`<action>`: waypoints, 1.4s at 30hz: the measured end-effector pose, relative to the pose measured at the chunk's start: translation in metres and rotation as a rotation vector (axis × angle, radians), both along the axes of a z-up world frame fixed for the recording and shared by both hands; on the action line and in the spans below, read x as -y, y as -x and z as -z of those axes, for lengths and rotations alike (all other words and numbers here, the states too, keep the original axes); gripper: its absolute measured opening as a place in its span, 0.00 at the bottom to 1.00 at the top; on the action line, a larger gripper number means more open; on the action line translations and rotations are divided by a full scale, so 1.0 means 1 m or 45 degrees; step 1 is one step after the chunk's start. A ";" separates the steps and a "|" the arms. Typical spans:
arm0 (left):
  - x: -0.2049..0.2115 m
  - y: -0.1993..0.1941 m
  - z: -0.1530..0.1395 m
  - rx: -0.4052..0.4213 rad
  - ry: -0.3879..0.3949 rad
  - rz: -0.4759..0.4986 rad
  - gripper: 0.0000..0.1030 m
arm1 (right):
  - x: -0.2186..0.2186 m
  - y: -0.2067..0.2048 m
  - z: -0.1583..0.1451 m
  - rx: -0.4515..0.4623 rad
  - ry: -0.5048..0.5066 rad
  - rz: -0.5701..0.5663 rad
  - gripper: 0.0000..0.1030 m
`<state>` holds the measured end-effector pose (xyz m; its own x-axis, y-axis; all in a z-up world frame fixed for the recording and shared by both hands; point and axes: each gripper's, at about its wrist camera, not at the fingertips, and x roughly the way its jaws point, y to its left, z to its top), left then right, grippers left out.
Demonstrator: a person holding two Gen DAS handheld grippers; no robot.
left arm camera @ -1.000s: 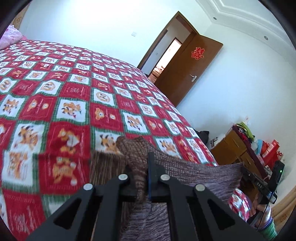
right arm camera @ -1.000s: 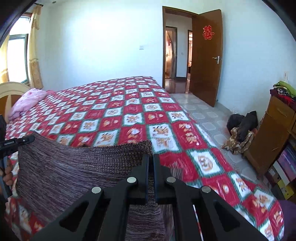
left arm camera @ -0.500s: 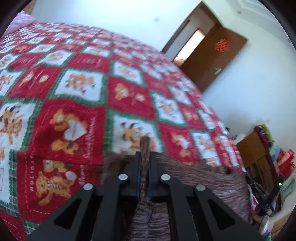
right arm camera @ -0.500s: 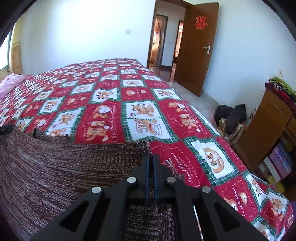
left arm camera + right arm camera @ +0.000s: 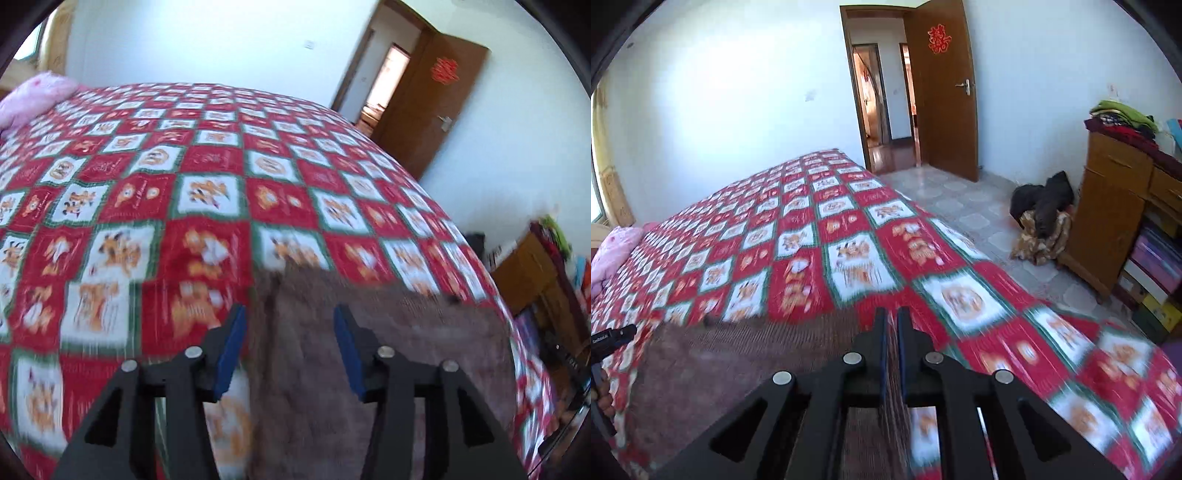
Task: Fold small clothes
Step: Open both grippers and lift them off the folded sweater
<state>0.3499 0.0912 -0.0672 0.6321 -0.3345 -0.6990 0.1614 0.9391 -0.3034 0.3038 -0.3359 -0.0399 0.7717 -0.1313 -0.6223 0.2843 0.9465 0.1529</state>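
A brown knitted garment (image 5: pixel 388 350) lies spread on the red patchwork bedspread (image 5: pixel 207 199), near the bed's front edge. My left gripper (image 5: pixel 290 317) hovers over the garment's left edge. Its jaws are opening, and the blue pads (image 5: pixel 231 347) stand apart without pressing the cloth between them. In the right wrist view the garment (image 5: pixel 720 369) stretches to the left, blurred by motion. My right gripper (image 5: pixel 892 314) is shut on the garment's right edge, and a thin strip of knit shows between its pads.
A pink pillow (image 5: pixel 613 254) lies at the bed's far left. To the right, past the bed's edge, are tiled floor, a heap of dark clothes (image 5: pixel 1041 221) and a wooden cabinet (image 5: pixel 1108 206). A hand (image 5: pixel 602 395) shows at the left edge.
Both grippers lowered the raised garment onto the bed, so it now lies flat. The left jaws opened and let go of its edge. The right jaws stayed shut on the cloth.
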 end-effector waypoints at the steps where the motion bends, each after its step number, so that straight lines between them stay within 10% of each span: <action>1: 0.005 0.009 0.001 -0.005 -0.003 0.025 0.52 | -0.006 0.010 0.001 -0.026 -0.016 -0.030 0.05; 10: 0.048 0.087 0.036 -0.094 -0.027 0.125 0.55 | -0.087 0.087 0.050 -0.205 -0.030 -0.270 0.05; 26: 0.075 0.138 0.043 0.013 -0.483 0.030 0.80 | -0.097 0.112 0.092 -0.399 -0.200 -0.218 0.05; 33: 0.063 0.146 0.023 0.111 -0.596 -0.143 0.96 | -0.132 0.134 0.042 -0.147 -0.139 -0.314 0.06; 42: 0.048 0.146 0.021 0.102 -0.620 -0.233 1.00 | -0.177 0.114 0.036 -0.108 -0.204 -0.392 0.43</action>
